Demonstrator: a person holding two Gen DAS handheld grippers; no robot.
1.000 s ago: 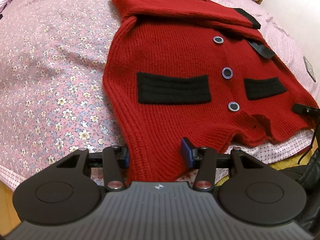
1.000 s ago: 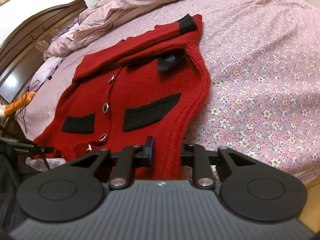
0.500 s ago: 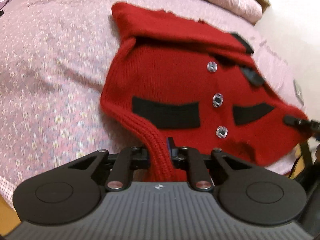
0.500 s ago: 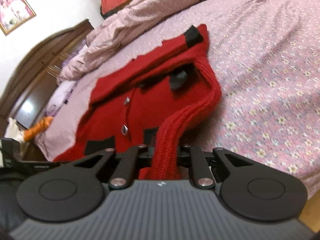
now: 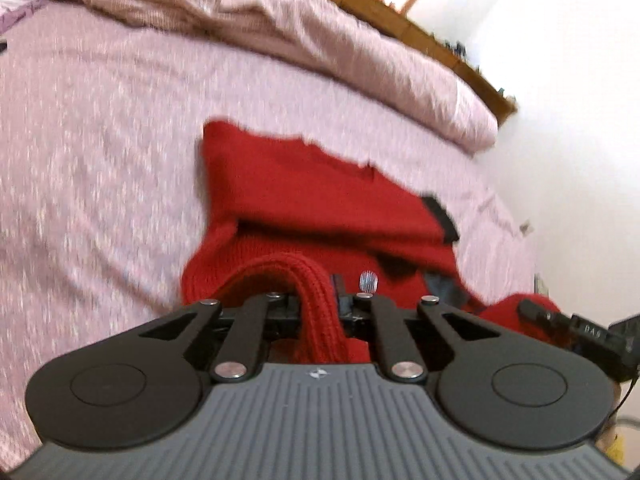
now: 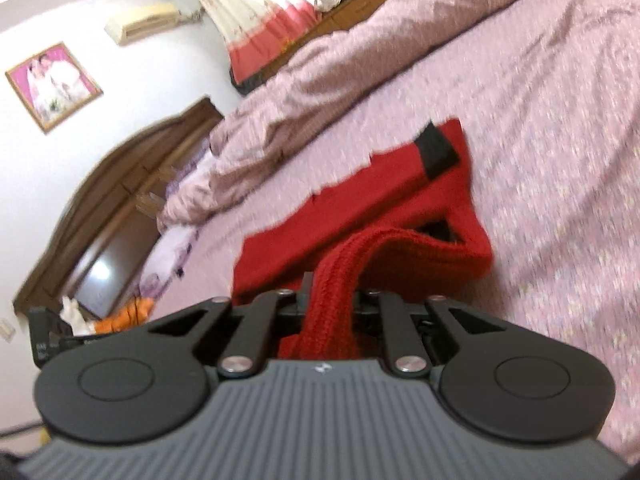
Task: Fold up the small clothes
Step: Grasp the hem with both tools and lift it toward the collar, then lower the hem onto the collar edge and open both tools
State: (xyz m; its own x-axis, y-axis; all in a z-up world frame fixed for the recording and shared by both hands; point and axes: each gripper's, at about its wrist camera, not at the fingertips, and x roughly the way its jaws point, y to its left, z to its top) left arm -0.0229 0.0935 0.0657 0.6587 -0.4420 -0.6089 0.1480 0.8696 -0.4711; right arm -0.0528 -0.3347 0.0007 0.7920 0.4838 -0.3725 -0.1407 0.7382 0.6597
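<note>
I have the left gripper pinching the ribbed hem of the red knit cardigan, and my right gripper is clamped on the hem's other corner. The cardigan lies on the floral bedsheet, its near edge lifted off it. A rumpled duvet is heaped beyond the cardigan.

bare sheet ahead — bunched duvet beyond
</note>
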